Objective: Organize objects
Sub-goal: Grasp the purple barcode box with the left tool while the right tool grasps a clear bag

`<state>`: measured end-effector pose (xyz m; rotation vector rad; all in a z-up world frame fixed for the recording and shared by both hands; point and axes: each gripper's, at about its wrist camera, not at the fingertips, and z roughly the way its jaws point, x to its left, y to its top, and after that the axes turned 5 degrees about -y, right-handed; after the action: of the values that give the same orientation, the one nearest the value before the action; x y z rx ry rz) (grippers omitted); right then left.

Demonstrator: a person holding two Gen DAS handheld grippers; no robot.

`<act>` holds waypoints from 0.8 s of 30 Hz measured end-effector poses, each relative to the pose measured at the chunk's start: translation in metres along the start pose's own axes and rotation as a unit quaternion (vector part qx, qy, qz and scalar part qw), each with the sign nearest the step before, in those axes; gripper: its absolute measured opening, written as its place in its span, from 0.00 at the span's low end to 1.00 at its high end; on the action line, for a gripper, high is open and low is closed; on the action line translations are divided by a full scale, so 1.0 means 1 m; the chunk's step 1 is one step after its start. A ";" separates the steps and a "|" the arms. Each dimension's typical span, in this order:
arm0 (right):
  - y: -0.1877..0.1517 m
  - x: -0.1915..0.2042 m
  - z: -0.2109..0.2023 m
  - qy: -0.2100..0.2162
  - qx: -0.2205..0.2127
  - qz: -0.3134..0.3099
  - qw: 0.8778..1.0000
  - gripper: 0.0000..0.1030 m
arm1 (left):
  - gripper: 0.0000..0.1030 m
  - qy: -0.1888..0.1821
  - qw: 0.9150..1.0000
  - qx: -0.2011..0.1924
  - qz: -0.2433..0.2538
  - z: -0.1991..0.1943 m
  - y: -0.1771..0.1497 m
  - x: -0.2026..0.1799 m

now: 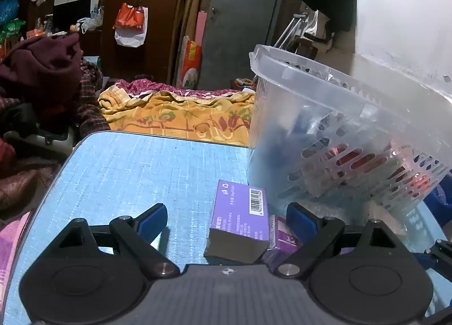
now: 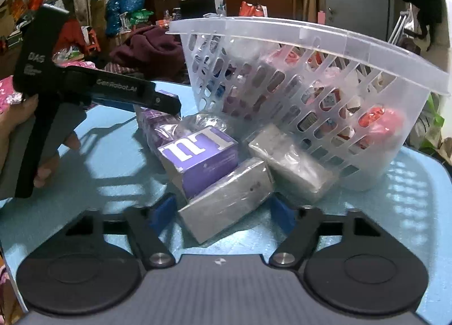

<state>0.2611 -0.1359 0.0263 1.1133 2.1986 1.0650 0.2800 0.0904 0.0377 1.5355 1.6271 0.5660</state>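
Nearest, the right tongs [image 2: 223, 213] stand apart around the near end of a silver wrapped box [image 2: 226, 198], pads not touching it. The left tongs [image 1: 227, 223] gape wide on either side of a purple box [image 1: 240, 217], clear of it. Both boxes lie on the blue desk [image 1: 127, 169]. Just beyond stands the clear plastic basket [image 2: 310, 71], full of packets.

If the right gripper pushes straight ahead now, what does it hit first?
Most likely the silver wrapped box, already lying between the right gripper fingers. The purple box sits just behind it.
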 end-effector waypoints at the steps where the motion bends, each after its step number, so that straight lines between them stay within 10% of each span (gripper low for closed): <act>1: -0.002 0.001 -0.003 0.000 -0.001 -0.004 1.000 0.64 | 0.91 -0.001 1.000 -0.001 -0.004 -0.001 -0.001 0.000; 12: -0.012 -0.017 -0.029 0.006 -0.040 0.034 0.999 0.60 | 0.89 0.013 0.998 -0.039 -0.047 -0.005 -0.005 -0.002; 16: -0.012 -0.016 -0.032 0.009 -0.047 0.037 0.998 0.59 | 0.74 0.027 0.999 -0.015 -0.017 0.009 -0.004 -0.013; 18: -0.013 -0.016 -0.034 0.010 -0.053 0.040 0.998 0.59 | 0.50 0.021 1.000 -0.021 -0.010 0.006 -0.004 -0.017; 24: -0.015 -0.019 -0.040 0.010 -0.070 0.041 0.997 0.58 | 0.44 0.034 0.999 -0.037 0.009 -0.005 -0.008 -0.021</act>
<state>0.2377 -0.1748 0.0392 1.1419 2.0733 1.2497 0.2698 0.0703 0.0395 1.4930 1.6252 0.6870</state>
